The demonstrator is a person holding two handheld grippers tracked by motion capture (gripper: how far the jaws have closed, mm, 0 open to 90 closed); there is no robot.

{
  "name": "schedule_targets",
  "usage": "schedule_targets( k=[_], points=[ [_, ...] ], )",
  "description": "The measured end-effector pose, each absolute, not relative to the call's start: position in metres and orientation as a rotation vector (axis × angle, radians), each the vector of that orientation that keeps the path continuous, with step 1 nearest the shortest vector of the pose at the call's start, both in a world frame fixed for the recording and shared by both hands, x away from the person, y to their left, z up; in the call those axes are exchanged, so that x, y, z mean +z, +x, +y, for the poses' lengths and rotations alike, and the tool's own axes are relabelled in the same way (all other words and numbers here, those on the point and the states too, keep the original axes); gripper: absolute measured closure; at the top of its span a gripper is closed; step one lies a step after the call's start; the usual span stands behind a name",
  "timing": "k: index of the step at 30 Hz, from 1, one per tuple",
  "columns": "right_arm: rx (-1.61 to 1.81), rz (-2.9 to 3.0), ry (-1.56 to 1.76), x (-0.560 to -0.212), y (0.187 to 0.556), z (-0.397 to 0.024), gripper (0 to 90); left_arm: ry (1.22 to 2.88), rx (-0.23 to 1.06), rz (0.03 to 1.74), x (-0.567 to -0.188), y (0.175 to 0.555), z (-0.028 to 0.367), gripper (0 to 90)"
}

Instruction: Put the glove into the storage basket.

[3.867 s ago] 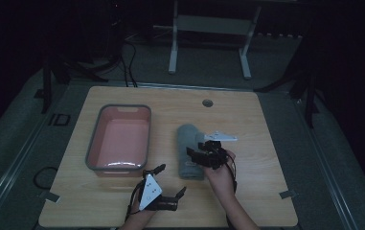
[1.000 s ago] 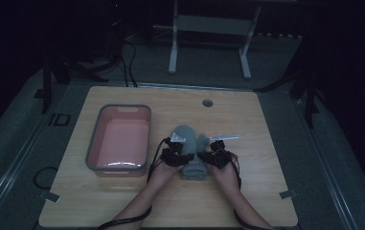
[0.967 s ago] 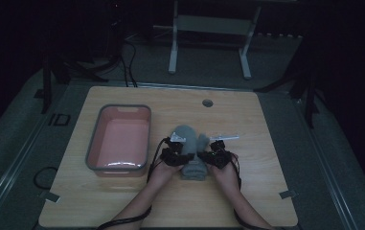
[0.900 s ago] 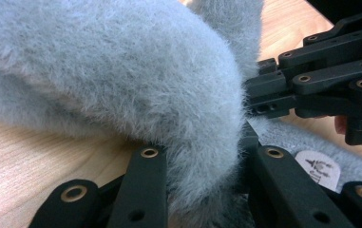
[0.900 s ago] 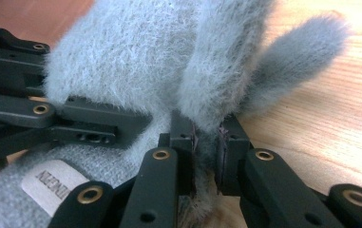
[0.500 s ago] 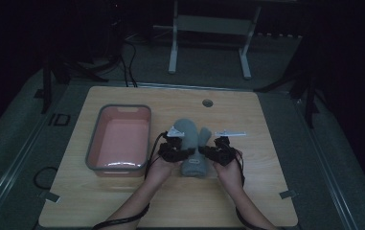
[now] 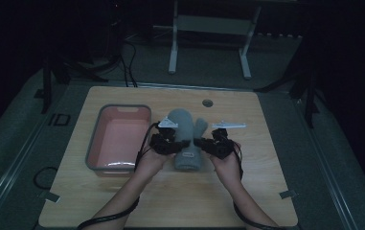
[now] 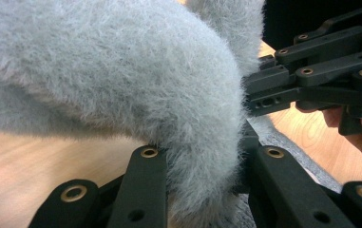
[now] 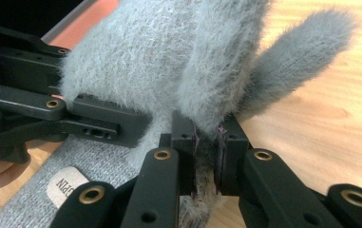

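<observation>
Both forearms come in from the bottom edge of the high view and angle inward toward each other. The left hand (image 7: 147, 162) carries the left gripper (image 7: 166, 143), its jaws pointing right; the right hand (image 7: 226, 165) carries the right gripper (image 7: 212, 144), its jaws pointing left, so the 2 grippers face one another, near but apart. Each has its jaws pinched together on fuzzy grey fabric: the left gripper view and the right gripper view both show the 2 black jaws clamping a fold of it. A cable trails back along each forearm.
</observation>
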State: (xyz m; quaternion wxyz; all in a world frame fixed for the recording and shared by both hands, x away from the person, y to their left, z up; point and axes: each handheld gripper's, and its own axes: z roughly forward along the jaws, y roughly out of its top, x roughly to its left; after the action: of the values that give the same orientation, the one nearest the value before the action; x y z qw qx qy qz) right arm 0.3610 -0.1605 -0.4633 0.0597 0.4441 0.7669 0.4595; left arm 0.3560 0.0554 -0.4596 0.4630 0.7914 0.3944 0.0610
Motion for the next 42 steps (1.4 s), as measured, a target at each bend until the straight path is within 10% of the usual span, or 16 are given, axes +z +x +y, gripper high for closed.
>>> schedule_targets(
  k=[42],
  points=[
    [1.454,2.451,1.253,-0.448,0.388,0.025,81.1,1.947,0.246,1.127,-0.441,0.357,0.232,74.2]
  ],
)
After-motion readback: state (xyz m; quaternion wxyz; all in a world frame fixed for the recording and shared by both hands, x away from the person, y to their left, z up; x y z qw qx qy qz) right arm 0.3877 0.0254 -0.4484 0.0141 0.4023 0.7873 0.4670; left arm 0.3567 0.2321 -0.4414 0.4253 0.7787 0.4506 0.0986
